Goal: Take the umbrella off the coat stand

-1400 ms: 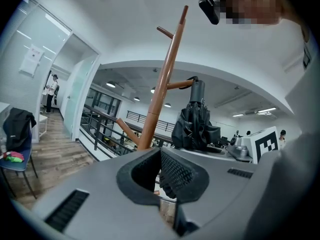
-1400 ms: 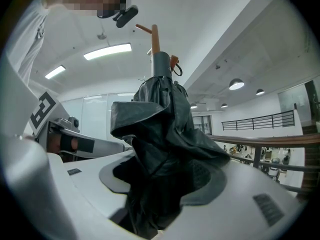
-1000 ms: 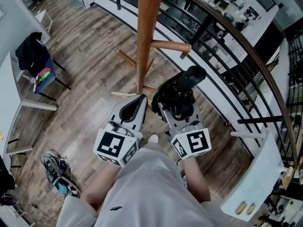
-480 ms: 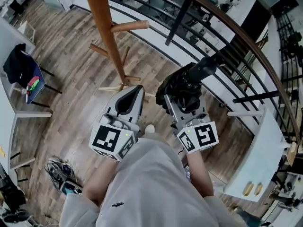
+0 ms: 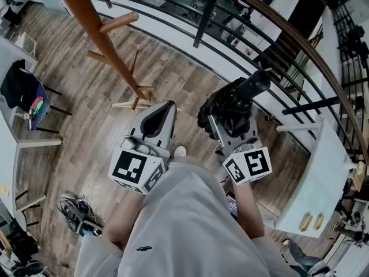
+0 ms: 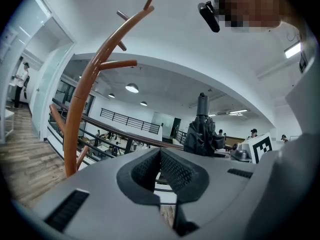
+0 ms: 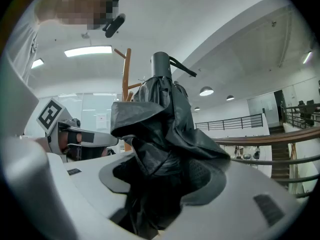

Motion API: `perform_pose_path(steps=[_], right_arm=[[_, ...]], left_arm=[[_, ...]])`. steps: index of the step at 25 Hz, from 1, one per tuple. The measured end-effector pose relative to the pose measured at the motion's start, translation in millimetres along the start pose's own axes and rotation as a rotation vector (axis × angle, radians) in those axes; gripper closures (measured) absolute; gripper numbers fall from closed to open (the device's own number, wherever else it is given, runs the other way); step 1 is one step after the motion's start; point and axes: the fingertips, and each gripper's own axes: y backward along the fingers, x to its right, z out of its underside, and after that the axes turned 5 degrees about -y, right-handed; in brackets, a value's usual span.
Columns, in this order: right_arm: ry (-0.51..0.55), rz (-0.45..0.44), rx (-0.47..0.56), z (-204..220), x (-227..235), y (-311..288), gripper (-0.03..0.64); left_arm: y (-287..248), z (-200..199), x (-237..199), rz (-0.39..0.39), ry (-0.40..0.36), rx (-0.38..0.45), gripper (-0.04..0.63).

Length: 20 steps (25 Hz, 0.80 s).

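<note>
A folded black umbrella (image 5: 233,104) stands upright in my right gripper (image 5: 226,115), which is shut on its bunched fabric; the handle (image 5: 254,84) points toward the railing. In the right gripper view the umbrella (image 7: 161,118) fills the space between the jaws of that gripper (image 7: 165,171). The wooden coat stand (image 5: 102,41) is off to the upper left, well apart from the umbrella, its pegs bare. My left gripper (image 5: 168,106) hangs beside the right one, shut and empty. From the left gripper view (image 6: 160,152) I see the stand (image 6: 80,101) at left and the umbrella (image 6: 202,130) at right.
A dark metal railing with a wooden handrail (image 5: 280,32) curves right in front of the grippers. A white cabinet (image 5: 316,184) stands at the right. At the left are a white table with dark clothing (image 5: 21,88) and shoes on the wooden floor (image 5: 75,214).
Both grippers, the right one carrying the umbrella, have swung right, away from the coat stand and toward the railing. The stand has slid to the upper left of the head view.
</note>
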Motion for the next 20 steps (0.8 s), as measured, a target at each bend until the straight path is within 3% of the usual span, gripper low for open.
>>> perform_pose_path(steps=[8, 20], right_arm=[[-0.014, 0.007, -0.024, 14.4, 21.7, 24.5, 0.347], [-0.045, -0.026, -0.082, 45.5, 37.4, 51.0, 0.347]], left_arm=[[-9.7, 16.1, 18.2, 0.029, 0.013, -0.008, 0.575], [-23.7, 56.8, 48.5, 0.071, 0.053, -0.094, 0.575]])
